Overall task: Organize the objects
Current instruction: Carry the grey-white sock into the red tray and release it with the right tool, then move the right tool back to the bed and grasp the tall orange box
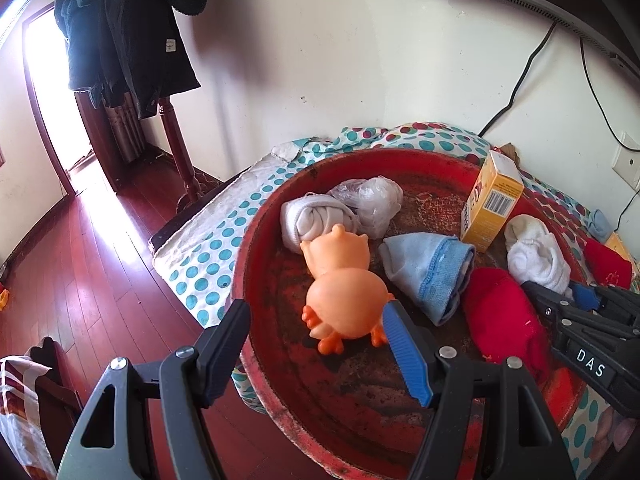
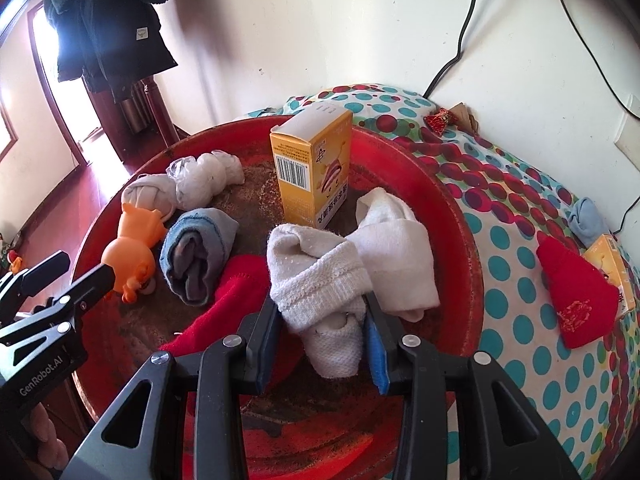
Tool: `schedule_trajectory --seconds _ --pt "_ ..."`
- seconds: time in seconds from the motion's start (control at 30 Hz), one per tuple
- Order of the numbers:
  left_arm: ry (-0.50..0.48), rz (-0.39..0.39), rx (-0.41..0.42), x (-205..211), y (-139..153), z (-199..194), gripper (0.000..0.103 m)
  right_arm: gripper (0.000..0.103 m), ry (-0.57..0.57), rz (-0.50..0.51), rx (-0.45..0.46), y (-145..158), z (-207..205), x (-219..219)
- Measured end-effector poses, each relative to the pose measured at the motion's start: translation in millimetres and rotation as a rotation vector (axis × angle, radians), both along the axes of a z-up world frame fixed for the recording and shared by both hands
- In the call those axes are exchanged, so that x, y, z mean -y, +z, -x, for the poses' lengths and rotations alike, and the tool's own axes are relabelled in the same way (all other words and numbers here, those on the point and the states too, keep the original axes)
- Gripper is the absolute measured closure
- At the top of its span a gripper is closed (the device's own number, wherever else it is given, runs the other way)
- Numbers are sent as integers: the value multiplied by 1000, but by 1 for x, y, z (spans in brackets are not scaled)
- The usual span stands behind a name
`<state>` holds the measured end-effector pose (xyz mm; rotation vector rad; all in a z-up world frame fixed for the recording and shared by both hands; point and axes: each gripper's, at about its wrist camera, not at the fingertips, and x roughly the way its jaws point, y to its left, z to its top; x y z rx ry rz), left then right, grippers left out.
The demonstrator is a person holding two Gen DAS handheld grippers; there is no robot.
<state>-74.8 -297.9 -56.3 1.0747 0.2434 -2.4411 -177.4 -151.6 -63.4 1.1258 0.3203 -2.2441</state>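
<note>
A round red tray (image 1: 256, 240) (image 2: 460, 216) holds an orange rubber duck toy (image 1: 344, 280) (image 2: 130, 254), a blue sock roll (image 1: 428, 276) (image 2: 196, 252), a red sock (image 1: 500, 312) (image 2: 228, 296), a grey sock roll (image 1: 312, 220) (image 2: 150, 192), a clear plastic bag (image 1: 372, 200) (image 2: 208, 180), a yellow box (image 1: 492, 200) (image 2: 312, 168) and white socks (image 1: 536, 252) (image 2: 396, 256). My left gripper (image 1: 316, 316) (image 2: 66, 268) is open, its right finger beside the duck. My right gripper (image 2: 320, 316) (image 1: 560, 292) is shut on a white sock (image 2: 316, 276).
The tray sits on a dotted cloth (image 2: 540, 248) (image 1: 208, 248). On the cloth to the right lie another red sock (image 2: 576, 304), a blue sock (image 2: 588, 216) and a yellow box (image 2: 612, 268). Cables (image 2: 464, 24) hang on the wall. A wooden floor (image 1: 80, 260) lies left.
</note>
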Motion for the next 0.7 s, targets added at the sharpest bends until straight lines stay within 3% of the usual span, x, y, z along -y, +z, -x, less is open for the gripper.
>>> schedule_trajectory --seconds 0.07,0.17,0.33,0.7 --pt "-5 7 2 -2 0 0 32 59 7 13 -10 2 -1 -2" --pt "-14 9 2 -3 0 1 33 41 0 13 -29 4 -3 -5" --pt "-20 14 8 -4 -1 2 32 31 -4 55 -31 12 -5 -15" --pt "-24 37 8 -6 1 -1 32 29 -99 115 -106 35 -2 -83"
